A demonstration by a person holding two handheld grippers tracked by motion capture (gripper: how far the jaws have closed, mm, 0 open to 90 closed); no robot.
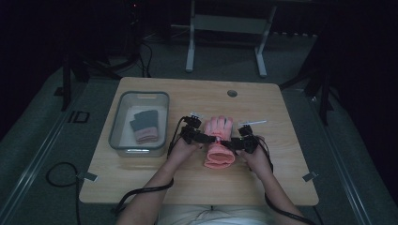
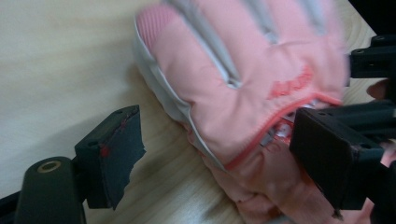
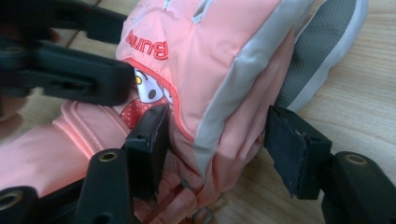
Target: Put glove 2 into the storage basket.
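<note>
The glove lies flat near the middle of the worktop, its cuff toward the person and its fingers pointing away to the far edge, so its long axis runs near to far, tilted slightly.

The left tool comes in at the wrist band from the glove's left side. In the left gripper view its jaws stand wide: one pad rests clear on the bare wood, the other lies over the band, and nothing is pinched yet. The right tool comes in from the other side. In the right gripper view its jaws are also wide, straddling the grey-edged side of the glove, with one pad just touching the fabric and the other apart from it.

The padding is thick and slick, so a closing jaw may take only the outer layer. A lift would then pull the shell loose and let the glove sag or slip free. The two tools meet at the same narrow band, so they may knock together. If one side closes first, the glove may swivel on the smooth wood.

Farther off to the left stands a clear bin holding a dark folded glove, well apart.
</note>
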